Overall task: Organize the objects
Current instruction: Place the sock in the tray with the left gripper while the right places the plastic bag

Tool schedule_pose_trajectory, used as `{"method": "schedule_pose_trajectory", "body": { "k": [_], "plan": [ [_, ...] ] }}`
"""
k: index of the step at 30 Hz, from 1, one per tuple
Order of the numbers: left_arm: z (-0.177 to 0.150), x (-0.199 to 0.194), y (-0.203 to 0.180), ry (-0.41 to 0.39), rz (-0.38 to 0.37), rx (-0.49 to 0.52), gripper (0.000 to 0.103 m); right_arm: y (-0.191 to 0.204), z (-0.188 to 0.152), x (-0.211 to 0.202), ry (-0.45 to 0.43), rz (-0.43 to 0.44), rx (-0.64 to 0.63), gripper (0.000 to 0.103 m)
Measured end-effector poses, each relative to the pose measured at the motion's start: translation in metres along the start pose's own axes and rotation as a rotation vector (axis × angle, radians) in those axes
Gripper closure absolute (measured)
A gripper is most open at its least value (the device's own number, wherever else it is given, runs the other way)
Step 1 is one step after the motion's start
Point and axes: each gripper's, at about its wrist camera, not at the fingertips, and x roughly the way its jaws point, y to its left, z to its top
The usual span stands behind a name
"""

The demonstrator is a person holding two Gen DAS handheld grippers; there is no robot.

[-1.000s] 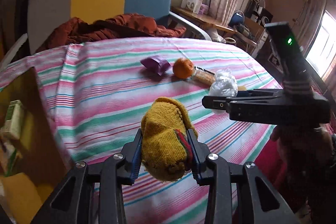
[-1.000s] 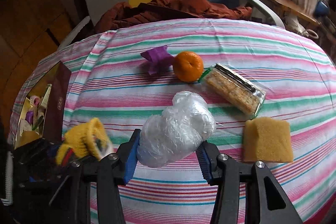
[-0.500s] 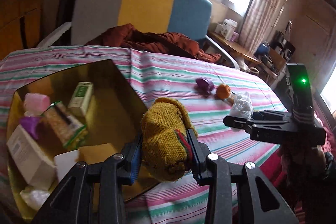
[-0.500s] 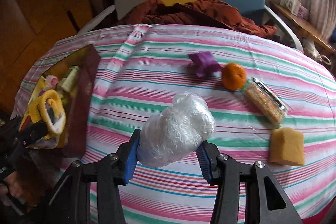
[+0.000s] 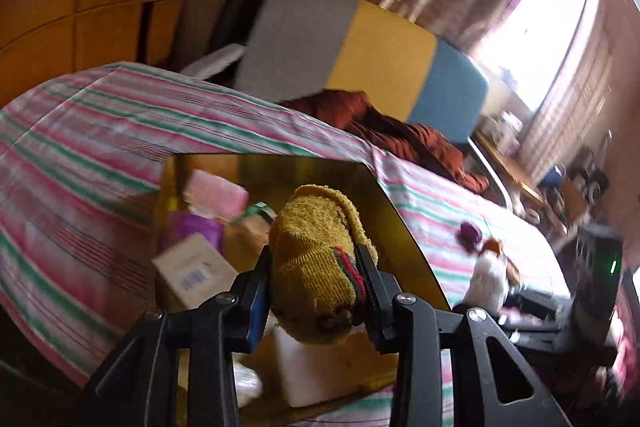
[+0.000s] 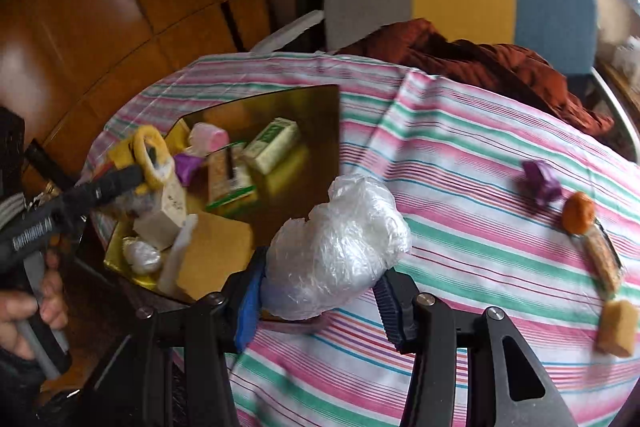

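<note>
The left gripper [image 5: 314,301] is clamped on a mustard-yellow knitted sock [image 5: 316,263] — rolled into a fat bundle, with a red and green band at its cuff and a worn, darker end hanging below the jaws. It hangs over the open gold-lined box [image 5: 400,223] at the edge of the striped tablecloth [image 5: 80,147]. The right gripper [image 6: 316,301] is closed on a crumpled clear plastic bag [image 6: 340,247], a pale, wrinkled wad bulging above both fingers, just at the near corner of the box. The left wrist view is blurred; it shows the box contents only as a pink shape, a purple shape and a cardboard carton [image 5: 192,267], plus the right gripper and its green light far to the right. The right wrist view is sharper — it shows a green and white packet [image 6: 274,145], a tan sponge [image 6: 216,251] and a small wad of plastic inside the box, the sock's ring-like opening beside the left gripper, and a hand [image 6: 28,303] on its handle. On the cloth, well apart from the box, lie a purple wrapper [image 6: 540,181], an orange [image 6: 578,213], a cracker pack [image 6: 604,259] and a 2nd sponge [image 6: 618,327].
</note>
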Motion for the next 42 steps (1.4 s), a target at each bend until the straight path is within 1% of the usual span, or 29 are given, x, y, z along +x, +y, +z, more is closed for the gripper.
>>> {"method": "schedule_pose_trajectory", "body": {
  "k": [2,4,8,11,13,15,17,19,21,22,23,26,27,28,29,31,35,39,42],
  "plan": [
    [0.005,-0.002,0.010,-0.004,-0.010,-0.031,0.065,0.011,0.000,0.006,0.014,-0.001,-0.024,0.052],
    [0.008,0.000,0.013,-0.001,-0.016,-0.039,0.065,0.020,-0.002,0.013,0.029,-0.033,-0.060,0.052],
    [0.006,0.014,0.005,0.037,-0.039,-0.021,0.065,0.027,-0.006,0.025,0.064,-0.047,-0.086,0.051],
    [-0.001,0.025,-0.008,0.075,-0.046,0.016,0.065,0.027,-0.011,0.031,0.079,-0.072,-0.098,0.050],
    [-0.007,0.037,-0.016,0.113,-0.036,0.050,0.064,0.027,-0.011,0.030,0.076,-0.074,-0.097,0.050],
    [-0.008,0.049,-0.019,0.127,-0.019,0.063,0.064,0.026,-0.012,0.030,0.075,-0.068,-0.093,0.050],
    [-0.007,0.056,-0.020,0.137,-0.007,0.056,0.064,0.026,-0.013,0.030,0.071,-0.062,-0.084,0.046],
    [-0.009,0.062,-0.021,0.162,-0.002,0.063,0.062,0.026,-0.014,0.030,0.069,-0.062,-0.075,0.045],
    [-0.014,0.071,-0.025,0.199,-0.013,0.093,0.057,0.025,-0.015,0.030,0.069,-0.057,-0.058,0.036],
    [-0.015,0.073,-0.028,0.204,-0.026,0.103,0.054,0.025,-0.015,0.029,0.065,-0.053,-0.050,0.027],
    [-0.016,0.076,-0.031,0.206,-0.039,0.114,0.052,0.025,-0.016,0.029,0.061,-0.053,-0.043,0.021],
    [-0.019,0.091,-0.039,0.241,-0.043,0.119,0.048,0.023,-0.017,0.028,0.058,-0.052,-0.020,0.018],
    [-0.020,0.094,-0.041,0.248,-0.047,0.120,0.042,0.023,-0.017,0.028,0.055,-0.056,-0.012,0.015],
    [-0.020,0.096,-0.043,0.250,-0.042,0.122,0.039,0.023,-0.018,0.027,0.050,-0.058,-0.006,0.010],
    [-0.021,0.096,-0.044,0.246,-0.032,0.126,0.038,0.022,-0.019,0.026,0.046,-0.058,-0.001,0.004],
    [-0.020,0.092,-0.044,0.228,-0.025,0.119,0.038,0.021,-0.020,0.023,0.042,-0.061,0.006,0.000],
    [-0.018,0.075,-0.039,0.178,-0.002,0.111,0.037,0.021,-0.023,0.020,0.036,-0.086,0.005,0.000],
    [-0.017,0.054,-0.033,0.135,0.028,0.106,0.037,0.021,-0.022,0.016,0.012,-0.108,0.007,0.000],
    [-0.020,0.043,-0.036,0.117,0.058,0.139,0.037,0.023,-0.020,0.012,-0.012,-0.134,0.008,0.000]
  ]
}}
